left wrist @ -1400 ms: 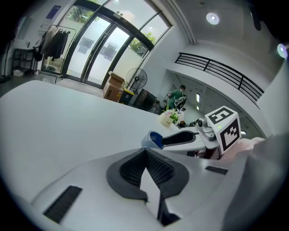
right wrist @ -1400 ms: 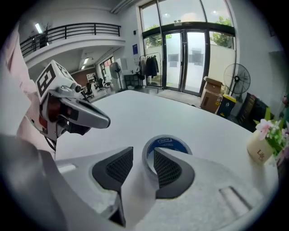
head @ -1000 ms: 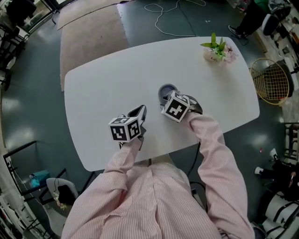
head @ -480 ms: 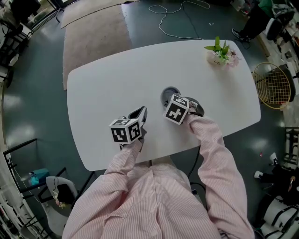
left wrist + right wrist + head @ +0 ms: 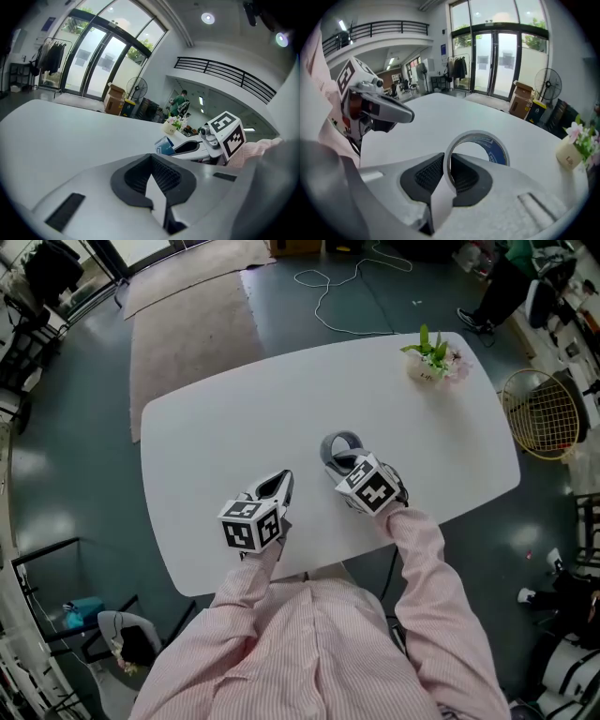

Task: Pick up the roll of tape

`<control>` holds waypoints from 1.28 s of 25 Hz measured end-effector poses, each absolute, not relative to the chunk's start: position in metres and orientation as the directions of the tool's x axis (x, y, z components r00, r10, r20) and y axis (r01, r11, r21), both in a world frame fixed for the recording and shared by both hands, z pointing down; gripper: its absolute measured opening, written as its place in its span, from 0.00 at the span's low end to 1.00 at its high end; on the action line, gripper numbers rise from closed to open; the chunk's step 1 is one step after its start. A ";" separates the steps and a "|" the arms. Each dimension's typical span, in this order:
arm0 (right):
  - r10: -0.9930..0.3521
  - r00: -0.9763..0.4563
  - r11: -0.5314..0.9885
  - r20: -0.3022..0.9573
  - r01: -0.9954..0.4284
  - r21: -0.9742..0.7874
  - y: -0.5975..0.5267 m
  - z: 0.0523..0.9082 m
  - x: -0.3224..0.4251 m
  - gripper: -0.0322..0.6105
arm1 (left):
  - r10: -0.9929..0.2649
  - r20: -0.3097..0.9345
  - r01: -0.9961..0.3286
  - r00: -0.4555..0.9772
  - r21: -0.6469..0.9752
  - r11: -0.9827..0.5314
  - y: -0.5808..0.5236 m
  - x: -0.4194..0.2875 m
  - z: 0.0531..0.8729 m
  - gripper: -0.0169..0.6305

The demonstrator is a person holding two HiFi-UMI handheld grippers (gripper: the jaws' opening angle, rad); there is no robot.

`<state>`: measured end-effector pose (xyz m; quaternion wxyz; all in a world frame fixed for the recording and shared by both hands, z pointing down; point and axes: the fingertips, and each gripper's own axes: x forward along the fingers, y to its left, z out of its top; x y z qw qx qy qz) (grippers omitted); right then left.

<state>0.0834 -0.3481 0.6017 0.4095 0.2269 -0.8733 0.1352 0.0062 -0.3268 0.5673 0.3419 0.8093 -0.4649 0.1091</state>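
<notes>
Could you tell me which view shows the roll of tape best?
Right gripper view: the roll of tape stands close, clamped in its jaws. Head view: a small ring. Left gripper view: a blue sliver.

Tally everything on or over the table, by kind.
Tape roll: 1
Flower pot: 1
Grippers: 2 (left gripper, right gripper)
Total: 4
</notes>
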 end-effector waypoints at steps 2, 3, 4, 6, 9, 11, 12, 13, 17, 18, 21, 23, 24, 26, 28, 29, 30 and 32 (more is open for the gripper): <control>-0.327 -0.605 0.827 0.726 -0.555 -0.090 -0.345 0.588 0.084 0.13 | -0.690 0.475 -0.826 0.546 0.440 -0.352 -0.323 0.004 0.559 0.03; -0.347 -0.625 0.813 0.699 -0.572 -0.109 -0.344 0.580 0.084 0.13 | -0.696 0.466 -0.827 0.546 0.433 -0.359 -0.322 0.003 0.555 0.03; -0.365 -0.645 0.800 0.671 -0.587 -0.129 -0.342 0.572 0.084 0.13 | -0.702 0.457 -0.827 0.546 0.426 -0.366 -0.321 0.002 0.551 0.03; -0.404 -0.679 0.772 0.613 -0.613 -0.170 -0.339 0.556 0.084 0.13 | -0.713 0.440 -0.829 0.546 0.409 -0.382 -0.318 0.002 0.542 0.03; -0.464 -0.714 0.730 0.525 -0.643 -0.230 -0.337 0.539 0.092 0.13 | -0.731 0.407 -0.829 0.547 0.384 -0.406 -0.317 0.004 0.527 0.03; -0.500 -0.732 0.704 0.463 -0.655 -0.276 -0.335 0.527 0.097 0.13 | -0.743 0.382 -0.827 0.550 0.370 -0.423 -0.316 0.004 0.516 0.03; -0.518 -0.739 0.692 0.431 -0.658 -0.297 -0.333 0.520 0.099 0.13 | -0.748 0.370 -0.827 0.551 0.363 -0.430 -0.316 0.004 0.511 0.03; -0.535 -0.745 0.682 0.399 -0.659 -0.316 -0.332 0.513 0.101 0.13 | -0.753 0.358 -0.826 0.552 0.355 -0.437 -0.315 0.004 0.505 0.03; -0.599 -0.749 0.656 0.284 -0.662 -0.362 -0.325 0.485 0.108 0.13 | -0.775 0.302 -0.824 0.555 0.326 -0.463 -0.312 0.003 0.482 0.03; -0.615 -0.745 0.651 0.260 -0.665 -0.365 -0.323 0.477 0.109 0.13 | -0.780 0.289 -0.825 0.554 0.317 -0.468 -0.311 0.002 0.476 0.03; -0.655 -0.729 0.643 0.200 -0.676 -0.361 -0.320 0.457 0.115 0.13 | -0.795 0.253 -0.828 0.551 0.287 -0.482 -0.310 0.001 0.457 0.03; -0.676 -0.718 0.639 0.168 -0.684 -0.352 -0.319 0.446 0.120 0.13 | -0.804 0.226 -0.828 0.550 0.275 -0.488 -0.310 0.001 0.445 0.03; -0.687 -0.710 0.636 0.152 -0.689 -0.348 -0.319 0.441 0.123 0.13 | -0.808 0.211 -0.828 0.549 0.270 -0.492 -0.310 0.001 0.440 0.03; -0.709 -0.695 0.628 0.119 -0.699 -0.343 -0.318 0.430 0.129 0.13 | -0.818 0.183 -0.829 0.546 0.260 -0.495 -0.310 0.000 0.428 0.03; -0.728 -0.679 0.619 0.093 -0.710 -0.337 -0.318 0.420 0.134 0.13 | -0.828 0.156 -0.832 0.539 0.252 -0.494 -0.311 -0.001 0.418 0.03; -0.737 -0.671 0.614 0.082 -0.715 -0.334 -0.318 0.416 0.137 0.13 | -0.832 0.144 -0.833 0.536 0.248 -0.494 -0.311 -0.002 0.413 0.03; -0.746 -0.663 0.608 0.071 -0.720 -0.334 -0.318 0.413 0.139 0.13 | -0.835 0.133 -0.834 0.534 0.245 -0.494 -0.311 -0.003 0.409 0.03; -0.760 -0.648 0.599 0.048 -0.728 -0.335 -0.318 0.406 0.143 0.13 | -0.841 0.112 -0.836 0.530 0.237 -0.495 -0.311 -0.004 0.401 0.03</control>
